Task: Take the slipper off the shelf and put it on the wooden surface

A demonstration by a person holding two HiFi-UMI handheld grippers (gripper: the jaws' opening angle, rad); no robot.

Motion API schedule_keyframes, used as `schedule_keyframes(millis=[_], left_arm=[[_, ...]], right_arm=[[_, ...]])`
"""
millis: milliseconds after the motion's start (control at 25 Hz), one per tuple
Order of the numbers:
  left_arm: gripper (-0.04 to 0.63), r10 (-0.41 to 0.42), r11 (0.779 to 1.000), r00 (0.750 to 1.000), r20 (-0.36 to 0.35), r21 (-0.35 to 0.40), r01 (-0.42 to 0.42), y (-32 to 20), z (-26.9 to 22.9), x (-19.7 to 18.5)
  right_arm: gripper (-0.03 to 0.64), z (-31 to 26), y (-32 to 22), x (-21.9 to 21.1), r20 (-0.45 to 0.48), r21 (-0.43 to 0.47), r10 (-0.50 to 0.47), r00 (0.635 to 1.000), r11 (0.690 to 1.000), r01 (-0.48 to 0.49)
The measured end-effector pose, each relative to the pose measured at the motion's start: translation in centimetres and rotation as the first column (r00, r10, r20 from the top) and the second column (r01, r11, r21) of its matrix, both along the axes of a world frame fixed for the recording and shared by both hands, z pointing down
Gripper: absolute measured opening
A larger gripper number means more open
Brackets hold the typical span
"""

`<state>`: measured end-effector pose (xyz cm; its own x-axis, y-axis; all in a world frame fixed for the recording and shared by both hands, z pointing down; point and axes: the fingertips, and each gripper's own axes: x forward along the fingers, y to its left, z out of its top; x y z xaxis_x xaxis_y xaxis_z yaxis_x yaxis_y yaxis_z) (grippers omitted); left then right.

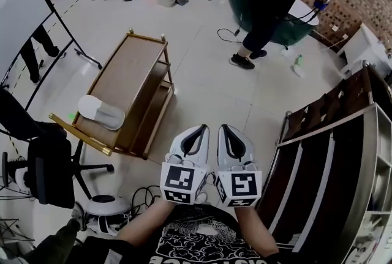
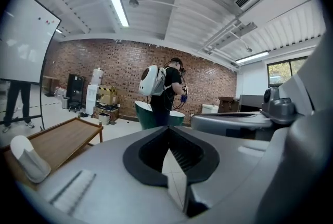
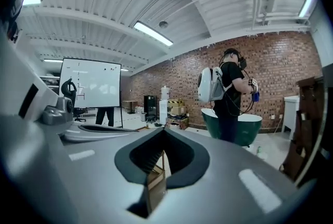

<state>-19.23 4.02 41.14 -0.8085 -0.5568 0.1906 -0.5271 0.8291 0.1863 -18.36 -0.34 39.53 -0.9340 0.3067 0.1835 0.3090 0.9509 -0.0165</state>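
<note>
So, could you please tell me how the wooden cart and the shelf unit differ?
The wooden cart is light brown with a brass-coloured frame; the shelf unit is dark. The wooden cart stands at left and bears a white slipper; the shelf unit stands at right. Both have several tiers.

No readable word or number anywhere. On the left marker cube [image 1: 182, 183] and right marker cube [image 1: 240, 187], near centre: only black-and-white square code patterns. White print on the dark shirt [image 1: 196, 239], nearest edge: too cropped to read. Marks on the far-left whiteboard [image 1: 18, 5]: too faint.
</note>
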Motion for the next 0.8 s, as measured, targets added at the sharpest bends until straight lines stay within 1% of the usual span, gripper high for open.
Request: schedule_keyframes(millis=[160, 440, 640, 800], left_arm=[[0.003, 0.074, 0.997, 0.997, 0.017, 0.002, -0.074, -3.2, -0.8, 1.9], [0.003, 0.154, 0.988, 0.988, 0.032, -0.023, -0.153, -6.9, -1.0, 5.1], [0.003, 0.190, 0.981, 0.981, 0.036, -0.035, -0.189, -8.3, -1.0, 7.2], [0.003, 0.200, 0.979, 0.979, 0.034, -0.047, -0.199, -8.6, -1.0, 8.7]], right_arm=[[0.000, -0.5, -3.2, 2.3, 0.011, -0.003, 0.068, 0.998, 0.998, -0.068], [0.000, -0.6, -7.1, 5.7, 0.016, -0.022, 0.152, 0.988, 0.988, -0.152], [0.000, -0.6, -8.8, 7.7, 0.019, -0.033, 0.187, 0.982, 0.982, -0.186], [0.000, -0.4, -9.0, 9.1, 0.017, -0.040, 0.191, 0.981, 0.981, -0.191]])
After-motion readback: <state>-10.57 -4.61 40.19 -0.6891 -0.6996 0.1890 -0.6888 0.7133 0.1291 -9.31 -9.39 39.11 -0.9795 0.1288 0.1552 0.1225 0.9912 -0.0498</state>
